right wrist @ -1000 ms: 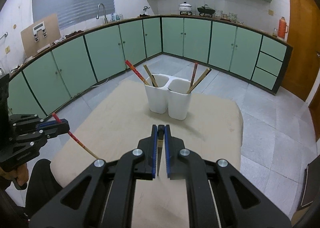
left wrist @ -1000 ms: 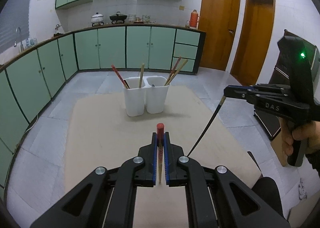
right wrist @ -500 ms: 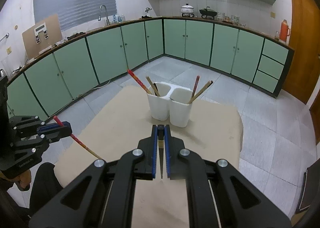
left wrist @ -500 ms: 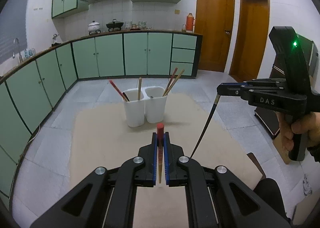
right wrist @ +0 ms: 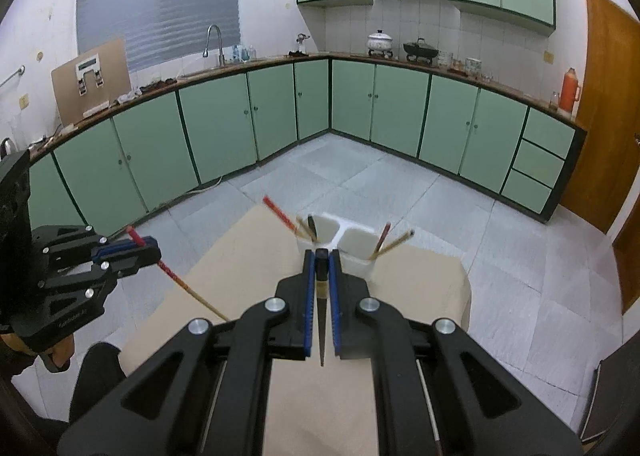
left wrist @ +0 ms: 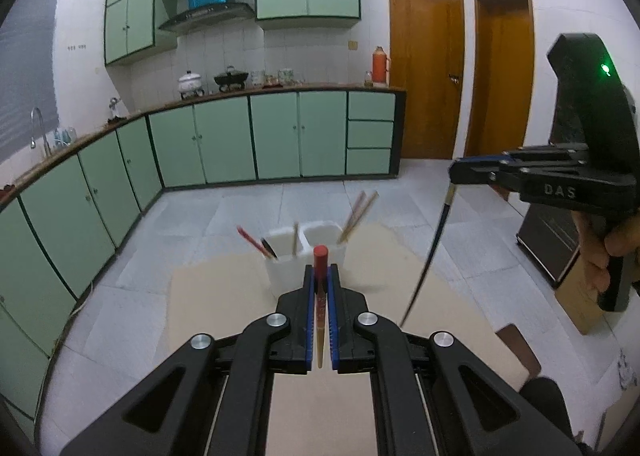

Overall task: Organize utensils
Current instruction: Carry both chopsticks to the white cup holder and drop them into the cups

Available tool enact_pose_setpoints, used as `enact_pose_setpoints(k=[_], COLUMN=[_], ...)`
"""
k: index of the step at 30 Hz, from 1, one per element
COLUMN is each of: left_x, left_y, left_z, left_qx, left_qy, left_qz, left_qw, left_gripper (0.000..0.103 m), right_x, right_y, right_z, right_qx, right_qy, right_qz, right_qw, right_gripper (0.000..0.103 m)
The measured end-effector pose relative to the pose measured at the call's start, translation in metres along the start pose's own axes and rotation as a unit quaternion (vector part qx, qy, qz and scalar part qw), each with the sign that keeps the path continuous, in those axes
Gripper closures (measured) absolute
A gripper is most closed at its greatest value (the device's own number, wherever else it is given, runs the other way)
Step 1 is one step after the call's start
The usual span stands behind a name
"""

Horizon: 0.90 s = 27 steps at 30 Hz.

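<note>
From the left wrist view, the left gripper (left wrist: 321, 280) is clamped narrow on a red-topped chopstick (left wrist: 320, 256), whose red end pokes up past the fingertips while its pale tapered end hangs down between the blue pads (left wrist: 308, 320). Ahead on the tan bench (left wrist: 216, 296) stands a white two-compartment holder (left wrist: 288, 264) (blurred here), with several chopsticks leaning out of both compartments. To the right, the right gripper (left wrist: 454, 174) is held well above the bench, pinching the top of a black chopstick (left wrist: 430, 252) that slants down toward the bench.

From the right wrist view, the right gripper (right wrist: 321, 268) is closed narrow on the black chopstick (right wrist: 321, 296), its point hanging between the pads. The white holder (right wrist: 352, 248) sits just beyond the fingertips, sticks fanning out left and right. At far left, the left gripper (right wrist: 154, 252) grips the red-topped chopstick (right wrist: 172, 276), which slants down to its pale tip.
</note>
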State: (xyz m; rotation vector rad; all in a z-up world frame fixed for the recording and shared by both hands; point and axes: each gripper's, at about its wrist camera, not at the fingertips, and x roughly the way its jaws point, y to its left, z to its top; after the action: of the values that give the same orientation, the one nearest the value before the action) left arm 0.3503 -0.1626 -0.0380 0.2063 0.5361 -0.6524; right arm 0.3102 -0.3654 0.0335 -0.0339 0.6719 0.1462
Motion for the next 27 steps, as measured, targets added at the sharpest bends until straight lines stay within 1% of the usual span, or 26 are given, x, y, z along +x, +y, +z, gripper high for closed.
enact_pose_setpoints(k=[4,8,11,14,19,22,24,27], left_x=[0.002,0.011,0.024,0.046,0.086,0.112,0.132,0.157], left_y=[0.016,0.032,0.041,0.049,0.056,0.06,0.065,0.069], left_z=[0.033,0.067,0.091,0.111,0.124,0.126,0.125,0.121], left_qx=[-0.003,-0.013,-0.014,-0.02,-0.026,-0.03,-0.038,-0.042], left_qy=[-0.017,-0.031,-0.043,-0.046,-0.046,-0.046,-0.043,-0.041], left_qz=[0.005,0.008,0.014,0.016,0.023,0.023,0.024,0.027], left_qw=[0.9998,0.9994,0.9989,0.9986,0.9983,0.9982,0.9981,0.9979], left_gripper=[0.097,0.097,0.097,0.097,0.097,0.097,0.097,0.097], right_x=[-0.003,0.003,0.013,0.024,0.048,0.067,0.084,0.116], right_y=[-0.007,-0.015,-0.023,-0.03,-0.05,-0.063,-0.071,-0.082], right_z=[0.032,0.06,0.08,0.098,0.123,0.131,0.132,0.125], right_qx=[0.002,0.013,0.022,0.028,0.056,0.073,0.084,0.093], right_qy=[-0.012,-0.017,-0.015,-0.016,-0.025,-0.028,-0.026,-0.017], right_qz=[-0.003,-0.003,-0.005,-0.007,-0.015,-0.027,-0.033,-0.046], right_qw=[1.0,1.0,1.0,0.999,0.998,0.997,0.996,0.994], right_gripper=[0.097,0.097,0.097,0.097,0.097,0.097,0.097,0.097])
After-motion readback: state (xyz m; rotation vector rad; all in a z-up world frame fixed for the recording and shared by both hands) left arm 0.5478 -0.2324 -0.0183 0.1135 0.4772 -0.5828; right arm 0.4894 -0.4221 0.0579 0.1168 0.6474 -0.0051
